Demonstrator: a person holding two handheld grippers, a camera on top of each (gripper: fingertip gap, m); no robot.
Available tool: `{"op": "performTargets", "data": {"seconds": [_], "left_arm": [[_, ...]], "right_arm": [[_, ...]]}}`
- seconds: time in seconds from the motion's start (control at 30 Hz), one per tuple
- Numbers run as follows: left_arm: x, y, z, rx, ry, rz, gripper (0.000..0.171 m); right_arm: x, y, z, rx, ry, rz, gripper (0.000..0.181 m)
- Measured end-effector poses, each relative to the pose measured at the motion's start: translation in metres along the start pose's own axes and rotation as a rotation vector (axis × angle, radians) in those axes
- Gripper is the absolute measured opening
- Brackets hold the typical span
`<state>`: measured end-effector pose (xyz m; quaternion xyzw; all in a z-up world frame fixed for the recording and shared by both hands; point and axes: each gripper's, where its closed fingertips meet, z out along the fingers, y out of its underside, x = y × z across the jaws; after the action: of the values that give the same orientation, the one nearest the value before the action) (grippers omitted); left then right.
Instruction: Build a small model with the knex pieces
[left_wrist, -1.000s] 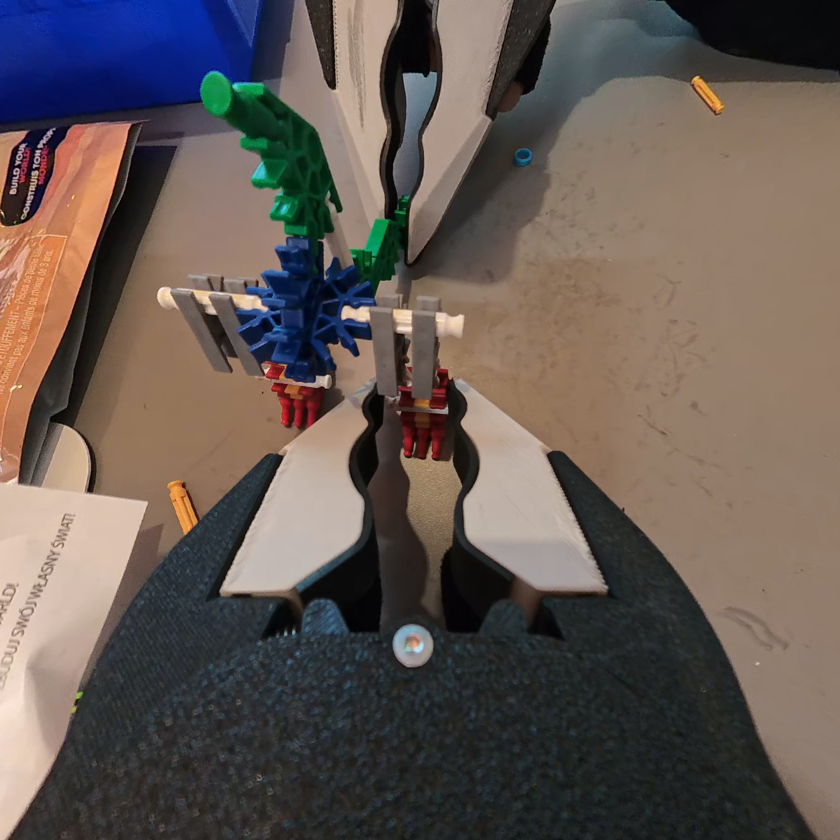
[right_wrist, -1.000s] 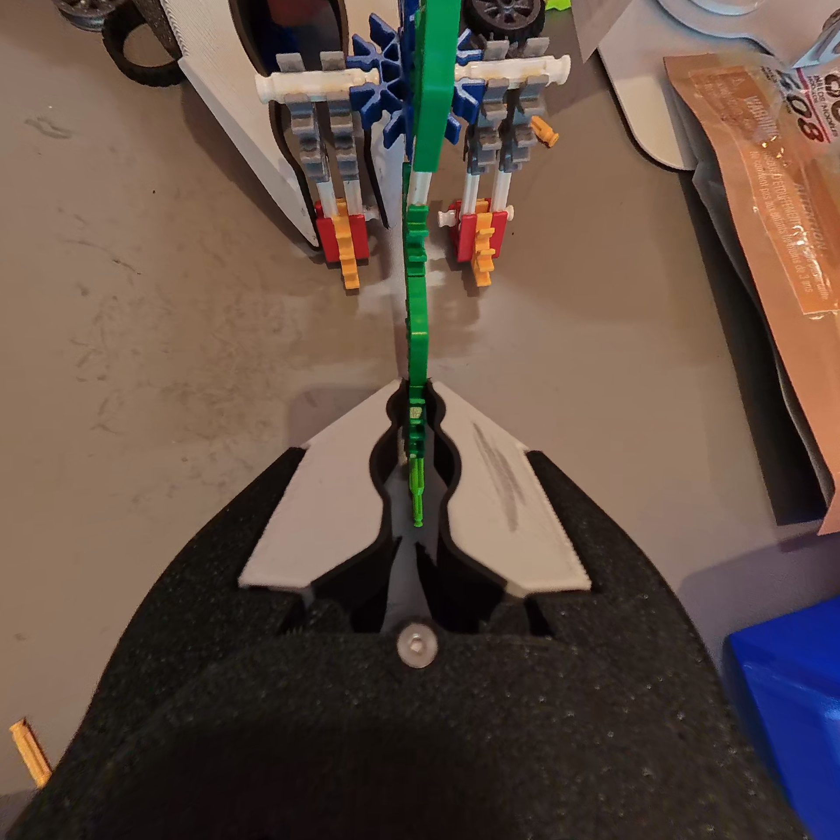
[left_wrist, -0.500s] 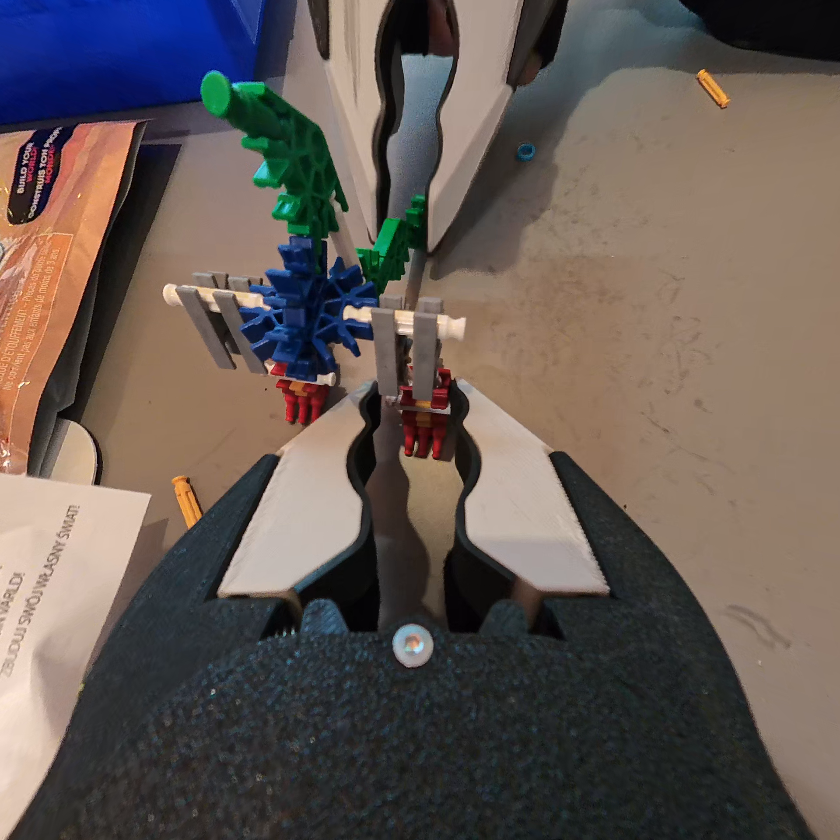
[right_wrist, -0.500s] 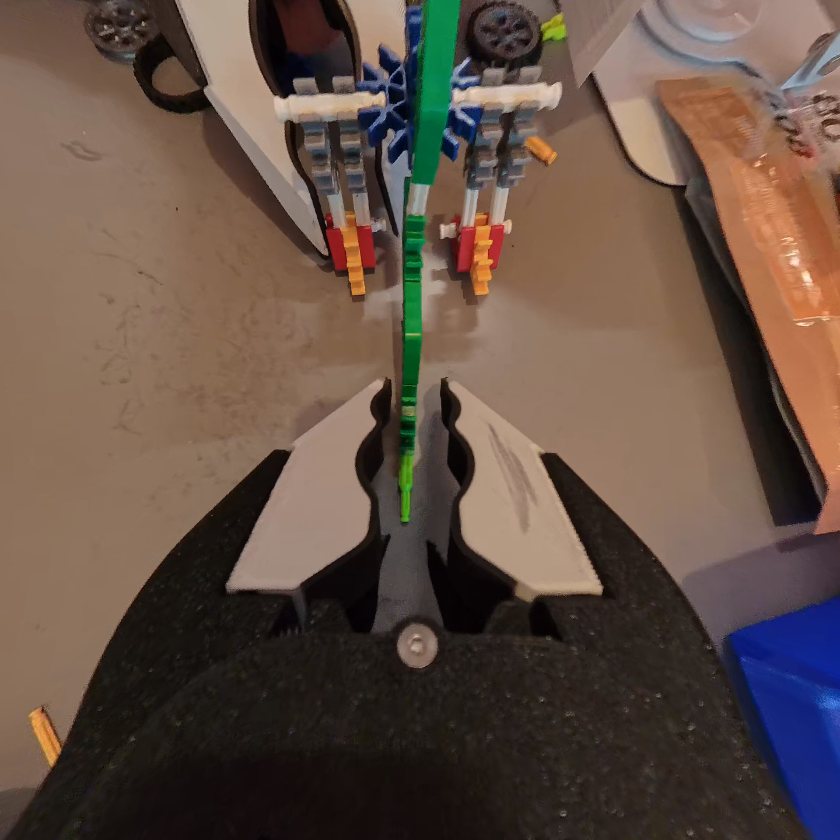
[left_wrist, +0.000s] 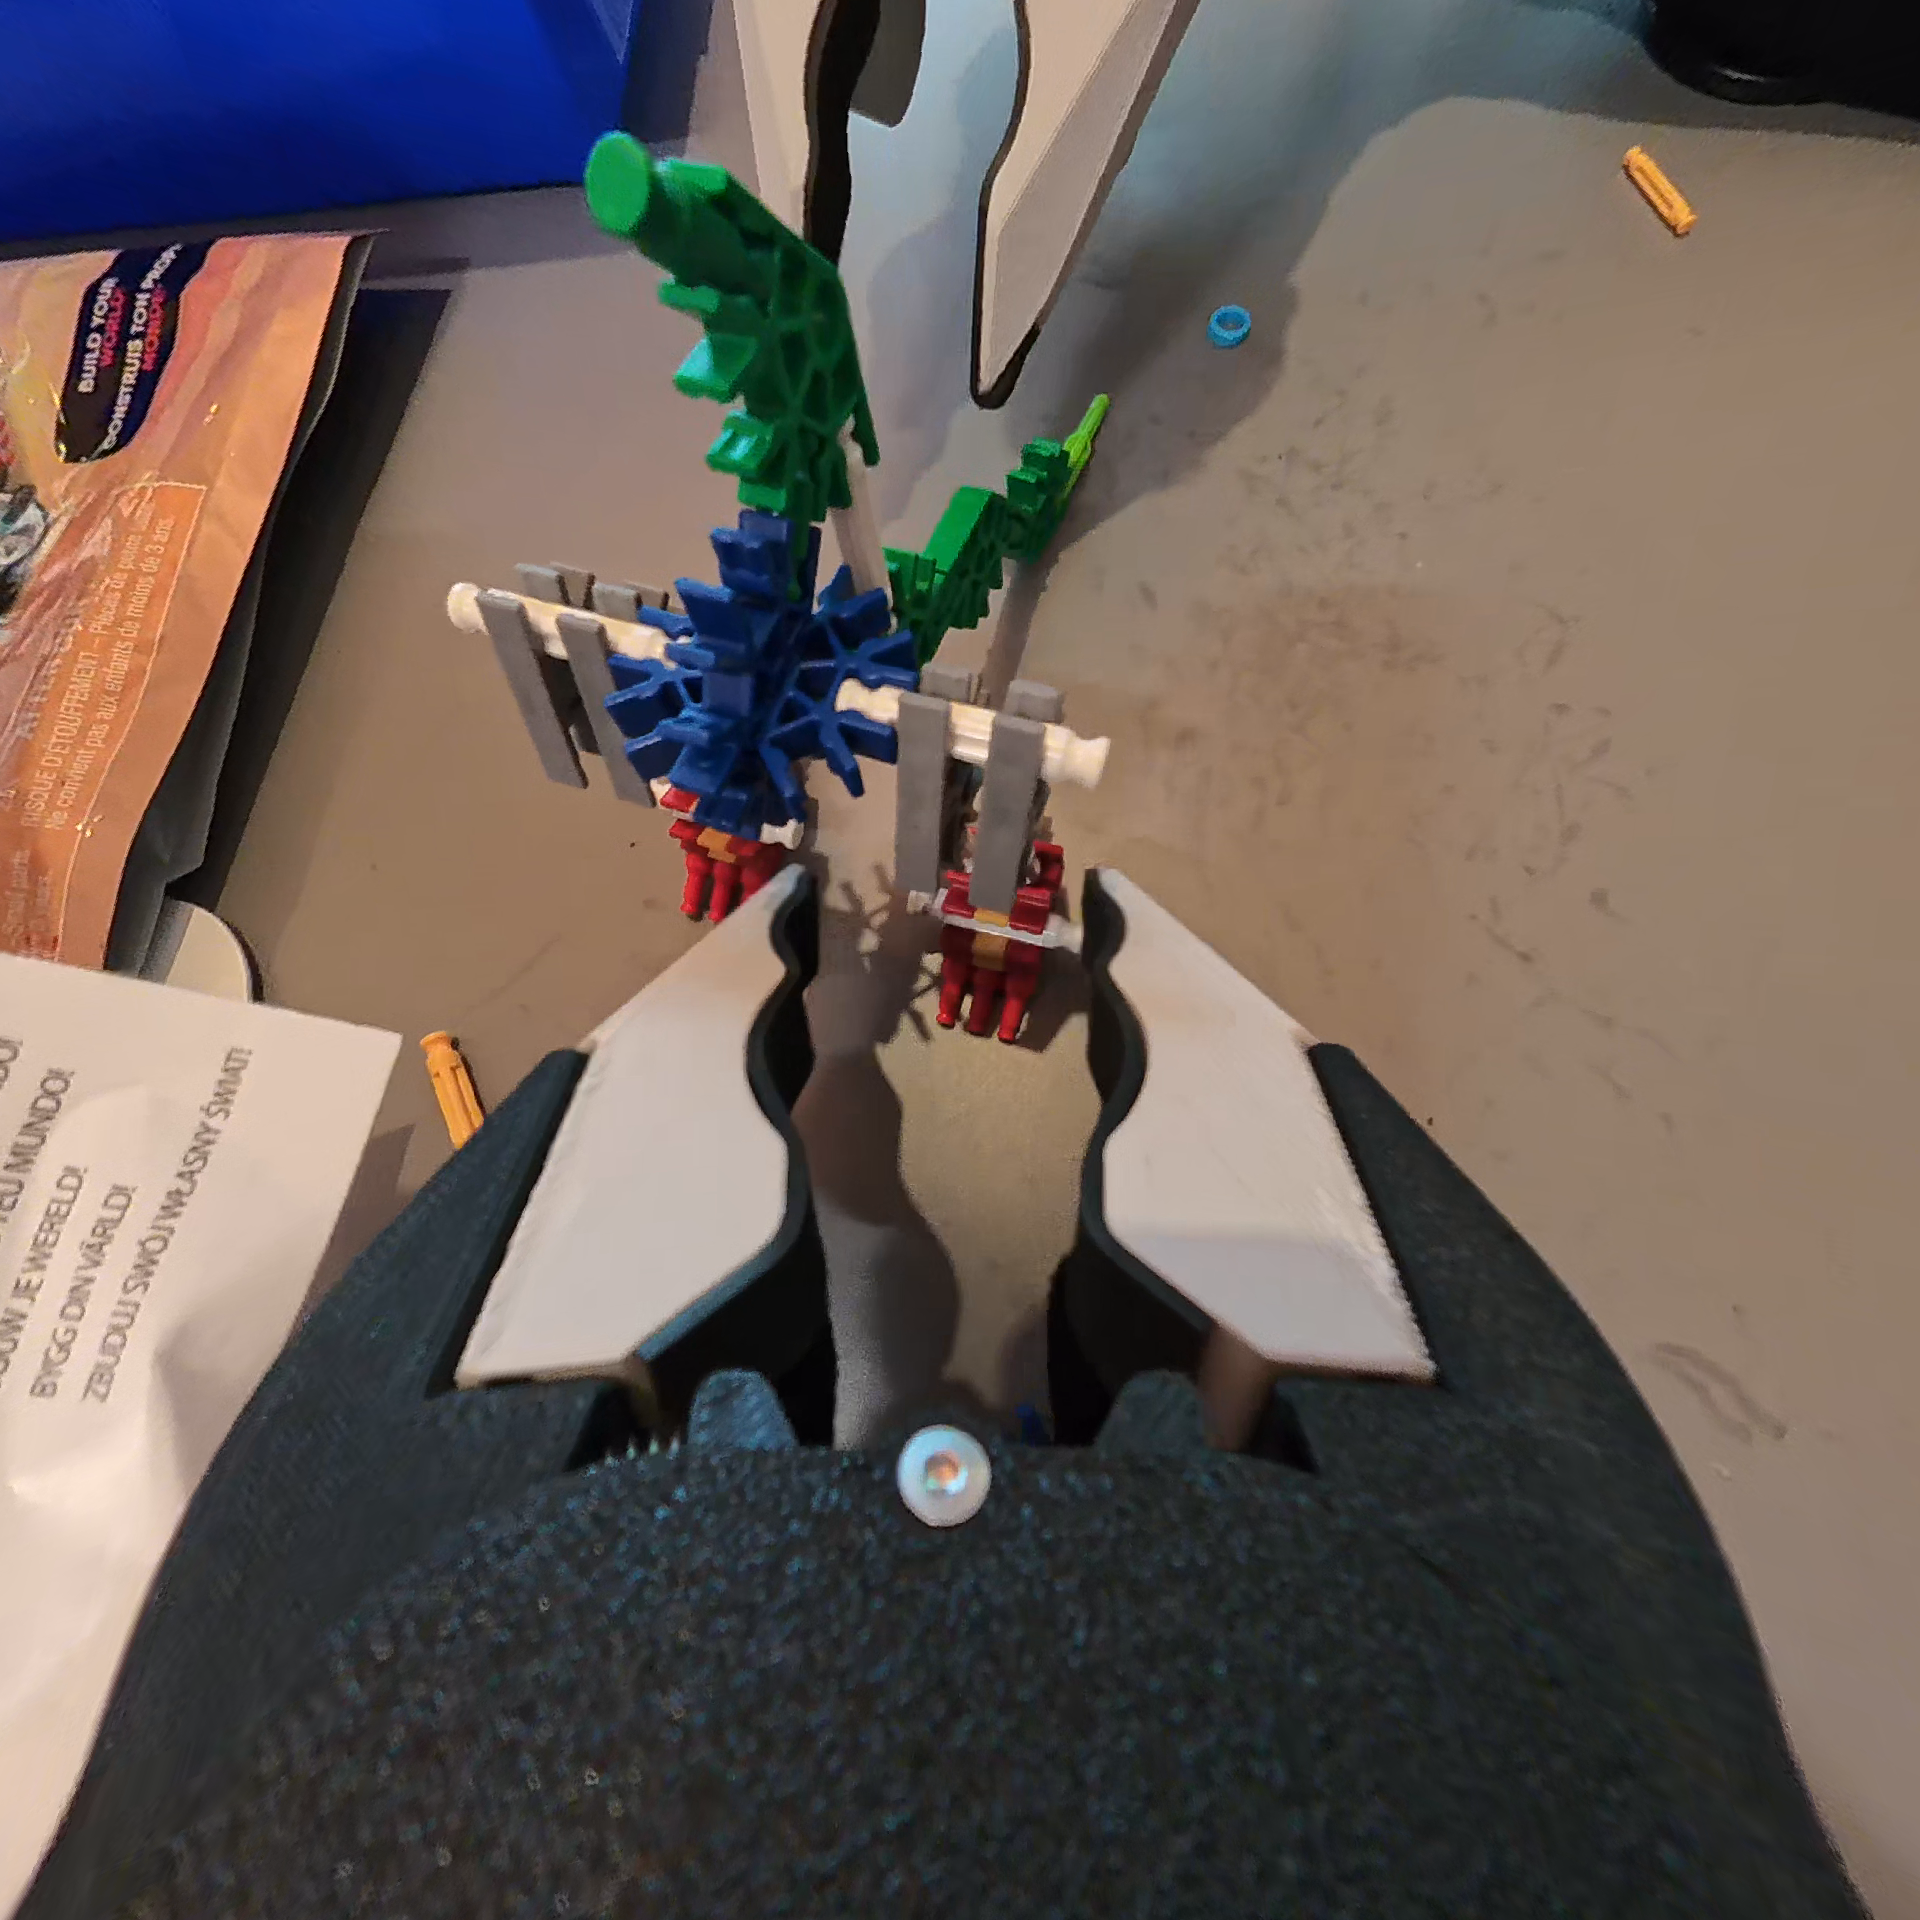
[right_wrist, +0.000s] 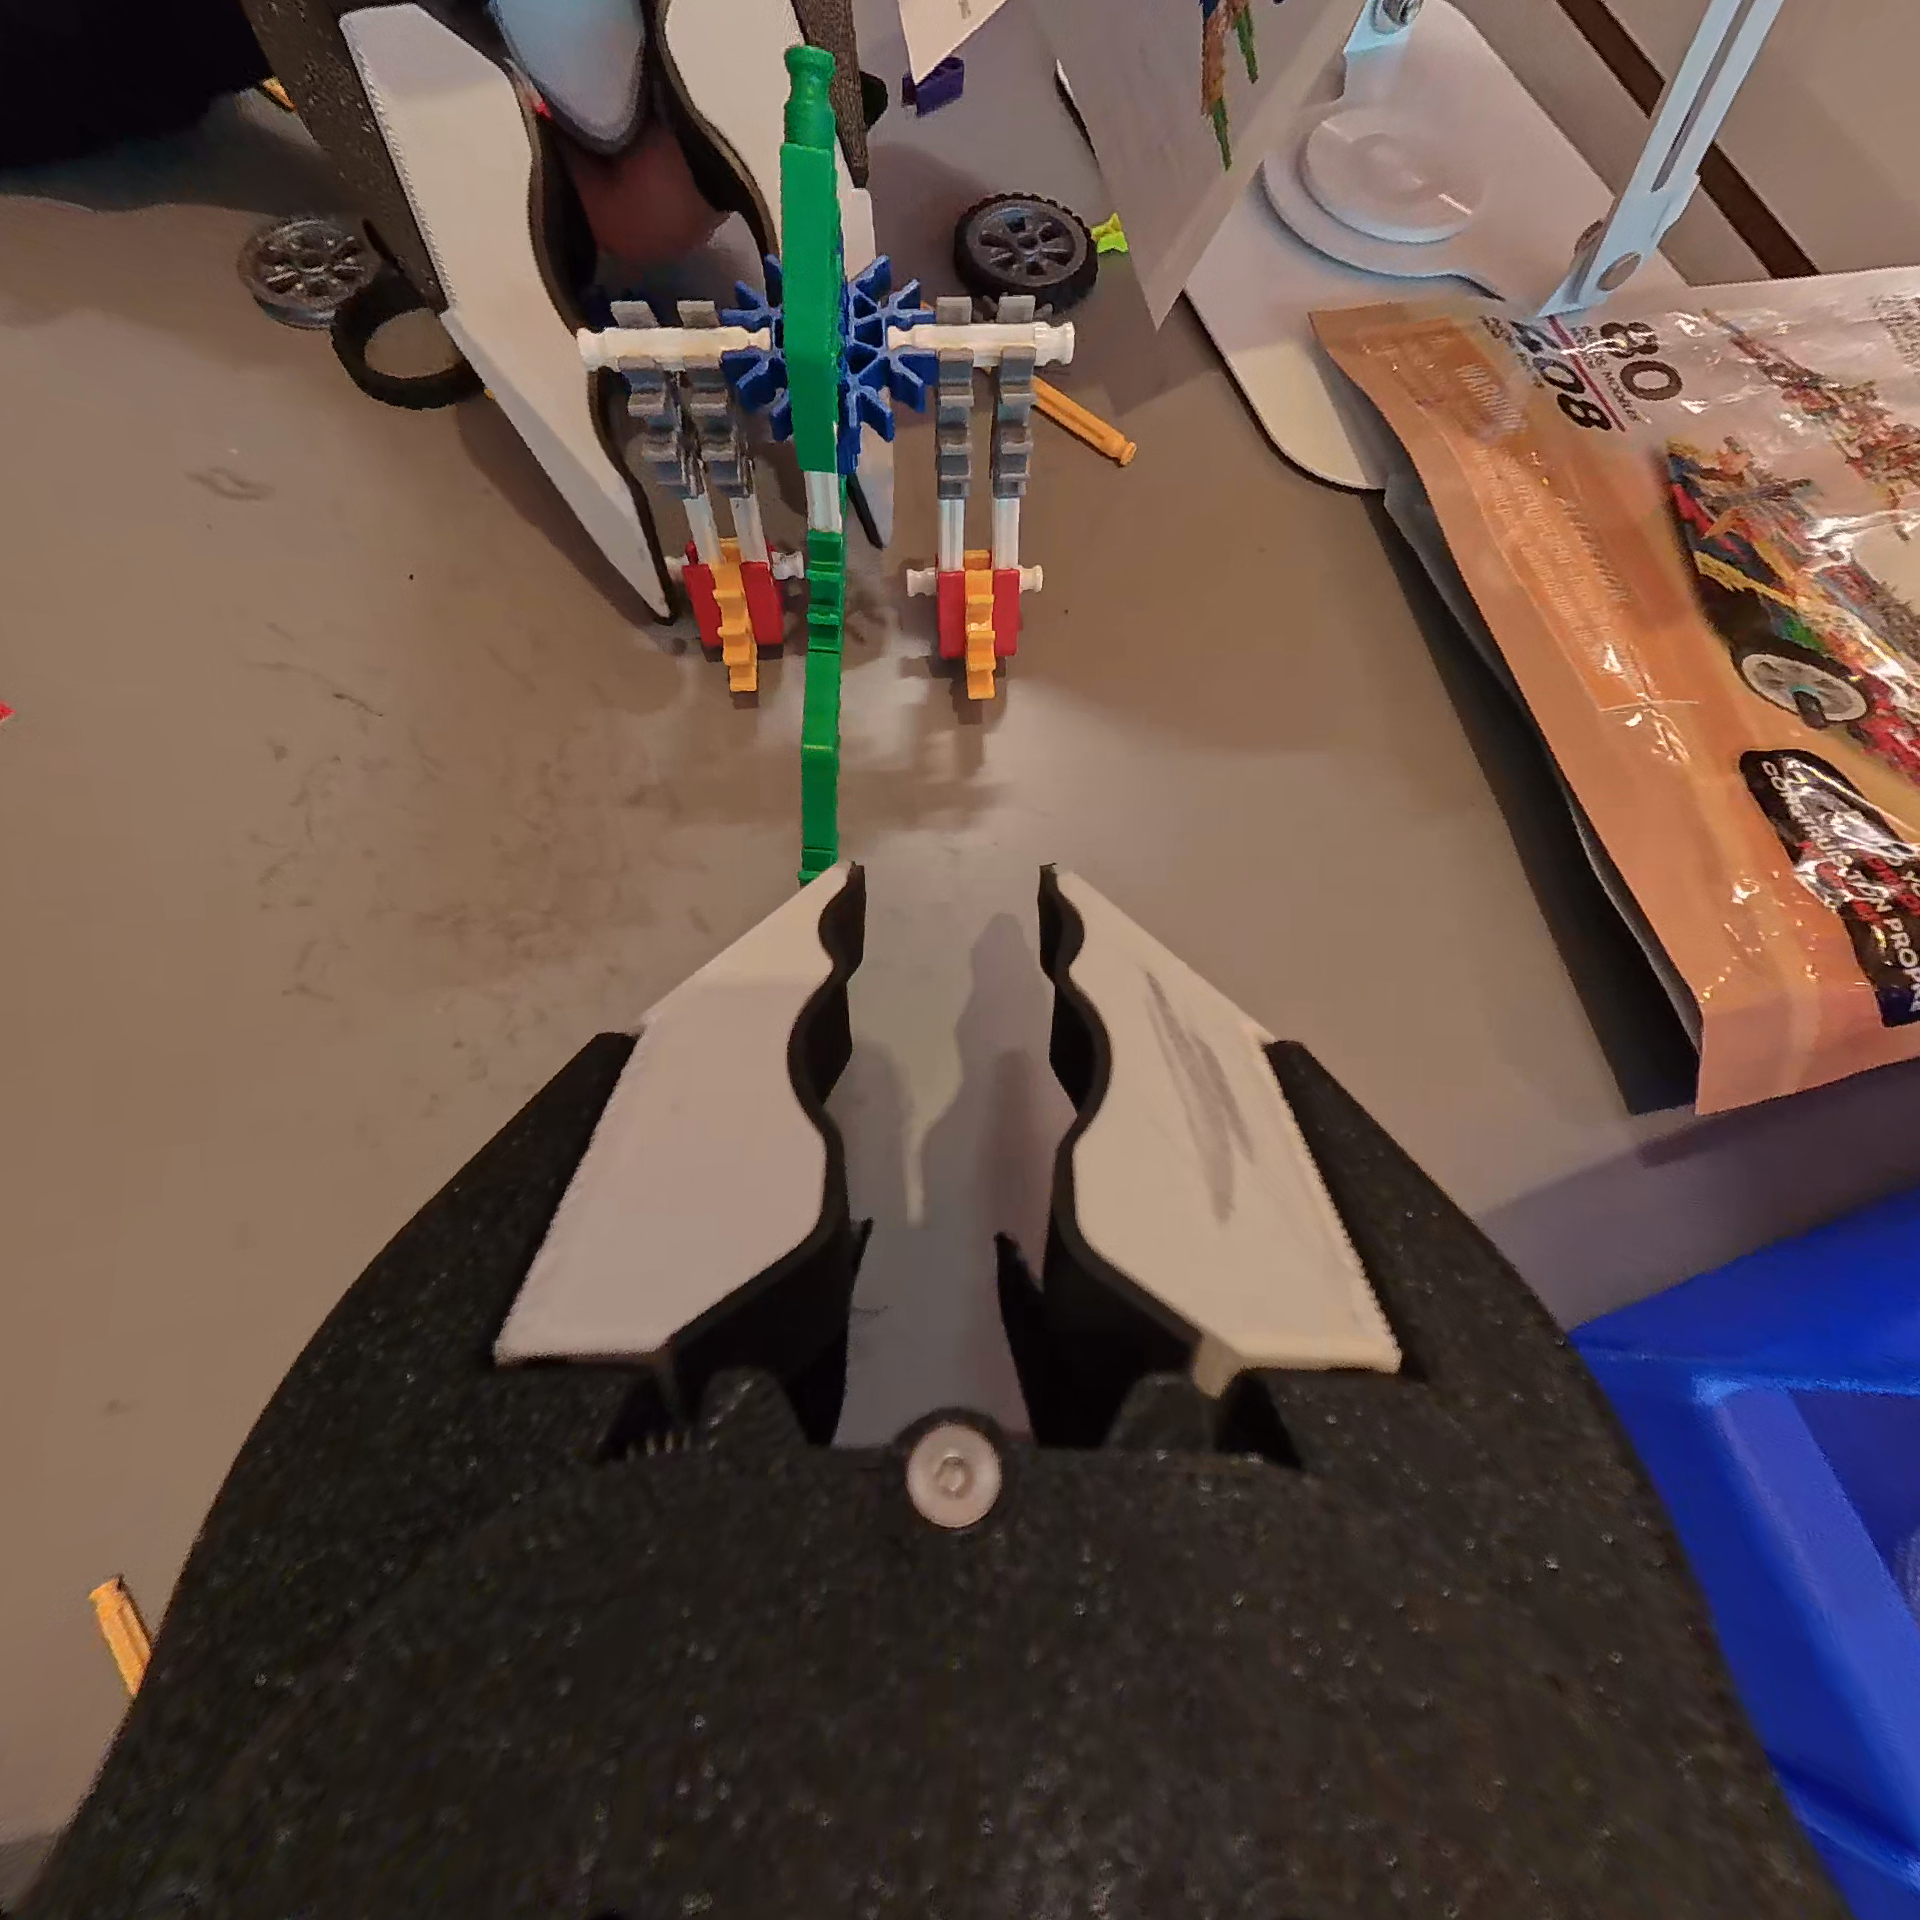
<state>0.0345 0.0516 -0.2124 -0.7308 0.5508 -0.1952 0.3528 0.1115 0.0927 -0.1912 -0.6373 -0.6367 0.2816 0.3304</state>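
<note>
A small rod-and-connector model stands on the grey table: blue snowflake connectors (left_wrist: 748, 707), a white cross rod, grey connectors, red feet and a green neck and tail. My left gripper (left_wrist: 945, 894) is open; the model's right red foot (left_wrist: 987, 935) sits between its fingertips with gaps on both sides. My right gripper (right_wrist: 948, 878) is open and empty; the green tail's tip (right_wrist: 816, 831) lies just left of its left fingertip. Each view shows the other gripper's fingers (left_wrist: 1049, 208) (right_wrist: 488, 312) beyond the model (right_wrist: 831, 353).
An orange plastic bag (left_wrist: 156, 520) (right_wrist: 1662, 623), a blue bin (left_wrist: 260, 94) (right_wrist: 1766, 1507) and a white leaflet (left_wrist: 135, 1195) border the model. Loose orange rods (left_wrist: 1659, 190) (left_wrist: 452, 1081), a blue ring (left_wrist: 1228, 325), wheels (right_wrist: 1023, 255) (right_wrist: 307, 270) and a tyre (right_wrist: 400, 353) lie about. Left tips to right tips: about 10 cm.
My right gripper has opened, let go of the green tail and drawn back from the model. My left gripper has opened wider, off the red foot.
</note>
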Motion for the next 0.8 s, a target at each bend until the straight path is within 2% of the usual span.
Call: {"op": "performTargets", "data": {"seconds": [0.13, 0.23, 0.57, 0.8], "left_arm": [[-0.001, -0.002, -0.003, 0.011, -0.001, -0.013, 0.060], [-0.002, 0.000, -0.006, 0.004, -0.004, -0.009, 0.060], [0.001, 0.005, -0.004, -0.022, 0.004, 0.016, 0.052], [0.004, 0.002, -0.002, -0.011, 0.015, 0.019, 0.044]], "right_arm": [[0.001, 0.001, -0.001, 0.003, 0.002, 0.005, 0.033], [-0.002, 0.002, -0.001, -0.002, -0.012, 0.003, 0.033], [-0.010, 0.006, 0.004, -0.031, -0.052, 0.000, 0.033], [-0.031, 0.013, 0.023, -0.110, -0.127, -0.047, 0.030]]}}
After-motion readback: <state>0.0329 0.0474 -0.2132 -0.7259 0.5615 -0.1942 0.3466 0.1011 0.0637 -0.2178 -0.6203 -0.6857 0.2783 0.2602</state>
